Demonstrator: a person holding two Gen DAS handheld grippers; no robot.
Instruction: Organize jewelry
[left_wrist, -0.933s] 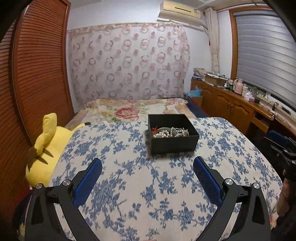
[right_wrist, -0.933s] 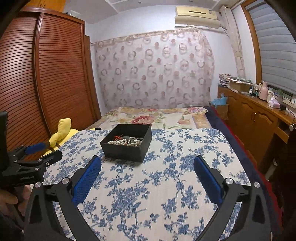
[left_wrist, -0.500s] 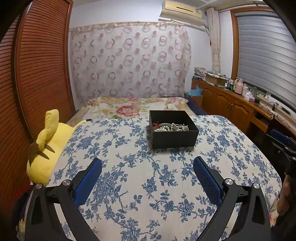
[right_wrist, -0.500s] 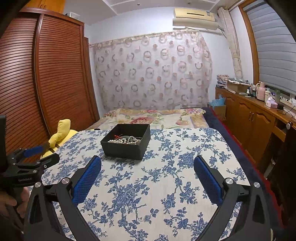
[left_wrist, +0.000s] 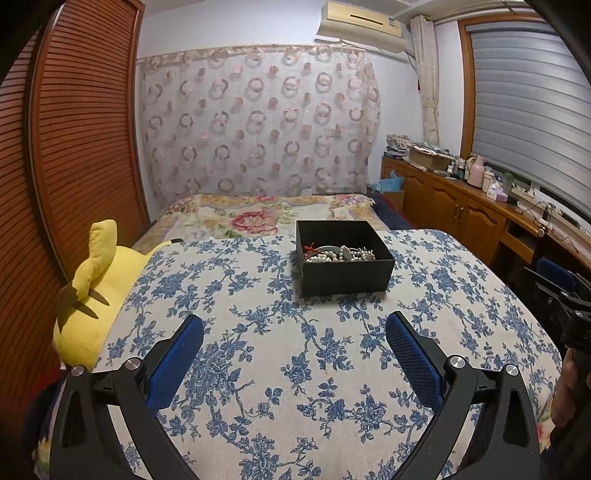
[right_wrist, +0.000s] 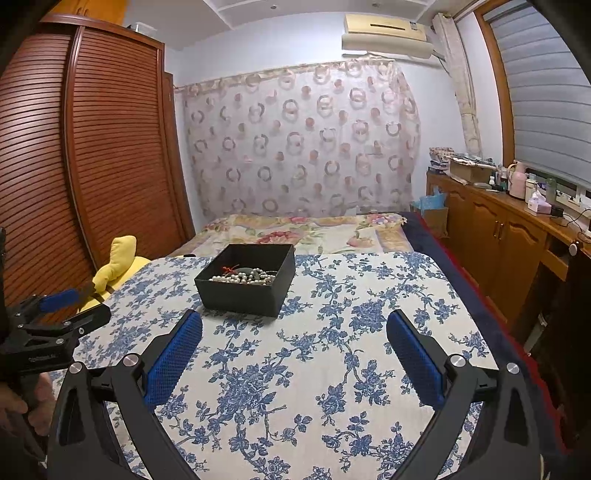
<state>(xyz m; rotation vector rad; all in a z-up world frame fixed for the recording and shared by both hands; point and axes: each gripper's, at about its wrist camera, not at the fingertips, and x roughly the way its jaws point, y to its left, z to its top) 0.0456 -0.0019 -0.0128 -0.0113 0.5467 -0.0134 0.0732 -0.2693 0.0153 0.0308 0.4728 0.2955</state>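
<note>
A: Here, a black jewelry box (left_wrist: 345, 258) sits open-topped on a blue-floral tablecloth (left_wrist: 295, 369), at about 12 o'clock from the left gripper (left_wrist: 294, 332) and well ahead of its blue-padded fingertips (left_wrist: 183, 338).

B: And from the other side?

A: In the right wrist view the same box (right_wrist: 245, 282) lies near 11 o'clock of the right gripper (right_wrist: 294, 330), just beyond the left-hand blue pad (right_wrist: 179, 341). Both grippers stand wide apart, holding nothing.

B: Which way does the box point?

A: It is nearly square, so a long axis is hard to call. In the left view one wall faces the camera squarely; in the right view it is turned, a corner toward 5 o'clock. Inside, a tangle of pearl strands (left_wrist: 338, 255) lies against the near wall, running side to side, with a greenish piece and a red cord (left_wrist: 309, 249) at its left end.

B: Any writing?

A: Small pale lettering shows on the left gripper's body at 9 o'clock in the right view, too blurred to read. The air conditioner (right_wrist: 386, 35) at 1 o'clock carries no legible brand.

B: The surroundings?

A: A yellow plush toy (left_wrist: 99, 295) sits at the cloth's edge at 9 o'clock, before a slatted wooden wardrobe (left_wrist: 81, 129). A ring-patterned curtain (left_wrist: 258, 122) hangs at 12 o'clock.
</note>
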